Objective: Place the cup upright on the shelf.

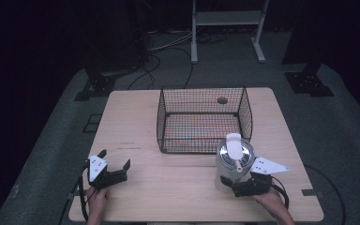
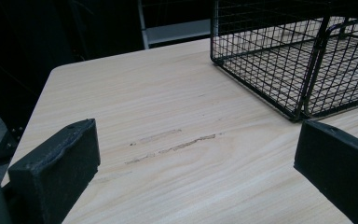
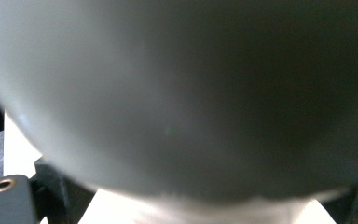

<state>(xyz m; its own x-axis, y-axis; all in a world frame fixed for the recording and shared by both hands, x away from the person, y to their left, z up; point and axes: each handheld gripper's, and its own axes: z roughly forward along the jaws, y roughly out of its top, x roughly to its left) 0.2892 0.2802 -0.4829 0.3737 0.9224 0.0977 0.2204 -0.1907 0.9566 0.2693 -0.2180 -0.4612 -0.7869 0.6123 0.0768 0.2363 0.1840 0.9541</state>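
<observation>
Right tongs (image 1: 234, 186) clamped low on upright white cylindrical metal-lidded canister (image 1: 233, 161), just in front of black wire basket (image 1: 204, 119) on wooden tabletop (image 1: 168, 187); left tongs (image 1: 115, 165) wide apart, empty, well away.

Lab or recording studio, not a home. Dark, black-draped surroundings; a lone pale wood surface (image 1: 136, 117) on grey carpet (image 1: 56, 140). Black cables (image 1: 154, 65) trail across the floor beyond its far edge. White metal frame stand (image 1: 227, 28) behind; black stand bases (image 1: 309, 82) flank the far corners.
</observation>
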